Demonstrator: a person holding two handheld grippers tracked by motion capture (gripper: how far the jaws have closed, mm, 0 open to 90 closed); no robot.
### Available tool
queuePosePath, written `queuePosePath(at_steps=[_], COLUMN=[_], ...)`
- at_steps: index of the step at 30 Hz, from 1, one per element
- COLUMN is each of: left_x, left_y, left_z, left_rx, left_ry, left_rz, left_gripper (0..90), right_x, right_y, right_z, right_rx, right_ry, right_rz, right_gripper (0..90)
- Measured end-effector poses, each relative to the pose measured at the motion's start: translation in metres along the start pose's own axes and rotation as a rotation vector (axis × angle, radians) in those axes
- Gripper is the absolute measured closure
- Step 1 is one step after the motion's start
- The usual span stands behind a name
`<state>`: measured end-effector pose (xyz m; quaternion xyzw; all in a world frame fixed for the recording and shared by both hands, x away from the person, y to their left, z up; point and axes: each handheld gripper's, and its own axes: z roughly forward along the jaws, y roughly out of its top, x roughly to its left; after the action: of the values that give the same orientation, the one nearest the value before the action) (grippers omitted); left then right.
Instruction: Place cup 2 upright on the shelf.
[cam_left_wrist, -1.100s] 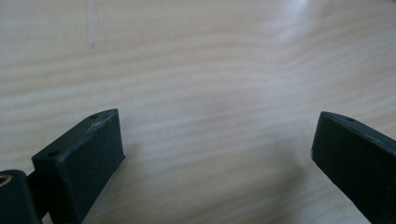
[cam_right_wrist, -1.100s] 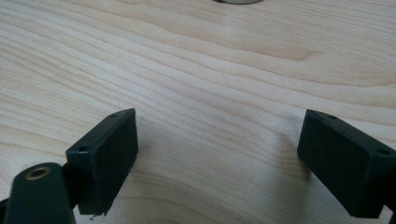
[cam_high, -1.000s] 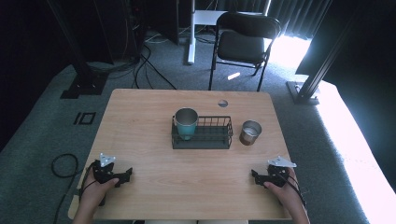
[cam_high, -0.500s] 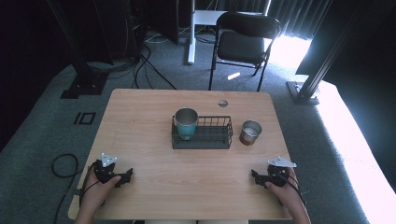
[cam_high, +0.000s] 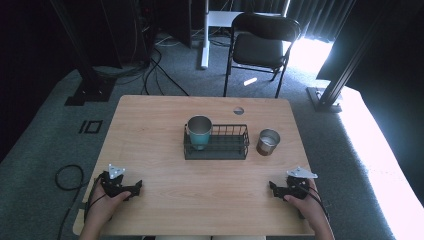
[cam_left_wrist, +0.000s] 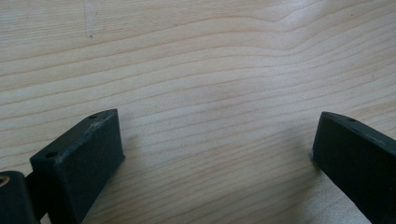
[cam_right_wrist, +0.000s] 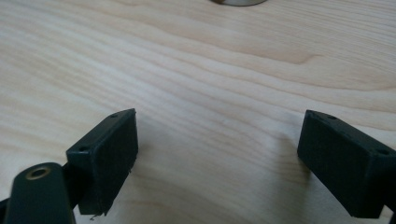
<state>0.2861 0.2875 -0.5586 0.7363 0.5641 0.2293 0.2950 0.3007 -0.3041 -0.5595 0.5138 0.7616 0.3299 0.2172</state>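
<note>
My left gripper (cam_high: 131, 187) rests on the wooden table (cam_high: 165, 115) near its front left corner, held by a hand. Its jaws stand wide open over bare wood in the left gripper view (cam_left_wrist: 217, 135). My right gripper (cam_high: 278, 188) lies near the front right corner, also open, with nothing between its jaws (cam_right_wrist: 219, 128). A black wire basket (cam_high: 225, 145) sits mid-table with a teal cup (cam_high: 199, 132) upright in its left end. A metal cup (cam_high: 268, 142) stands just right of the basket; its base (cam_right_wrist: 238, 2) shows at the top edge of the right gripper view.
A small round hole (cam_high: 238, 110) sits in the table behind the basket. Beyond the far edge stands a black folding chair (cam_high: 262, 47). Cables (cam_high: 67, 177) lie on the grey floor at the left.
</note>
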Motion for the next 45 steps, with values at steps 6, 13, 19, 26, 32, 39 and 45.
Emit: queuePosePath(at_steps=[6, 13, 19, 26, 32, 39, 45], left_x=[0.0, 0.0, 0.0, 0.0, 0.0, 0.0, -0.004], left_y=[0.0, 0.0, 0.0, 0.0, 0.0, 0.0, 0.001], left_z=[0.0, 0.0, 0.0, 0.0, 0.0, 0.0, 0.001], left_rx=[0.0, 0.001, 0.001, 0.001, 0.001, 0.001, 0.001], left_ry=[0.0, 0.0, 0.0, 0.0, 0.0, 0.0, 0.006], left_rz=[-0.001, -0.001, -0.001, -0.001, -0.001, 0.0, -0.006], left_gripper=[2.6, 2.6, 2.6, 2.6, 2.6, 2.6, 2.6], right_x=[-0.001, -0.003, -0.004, -0.005, -0.006, -0.006, -0.007], right_y=[0.005, 0.015, 0.022, 0.034, 0.044, 0.052, 0.062], right_z=[0.004, 0.009, 0.014, 0.021, 0.026, 0.033, 0.038], right_rx=[-0.017, -0.026, -0.036, -0.055, -0.078, -0.092, -0.123], right_ry=[-0.01, -0.02, -0.025, -0.037, -0.051, -0.052, -0.046], right_rz=[0.023, 0.036, 0.035, 0.039, 0.043, 0.041, 0.058], right_gripper=[11.9, 11.9, 11.9, 12.0, 11.9, 12.0, 11.9])
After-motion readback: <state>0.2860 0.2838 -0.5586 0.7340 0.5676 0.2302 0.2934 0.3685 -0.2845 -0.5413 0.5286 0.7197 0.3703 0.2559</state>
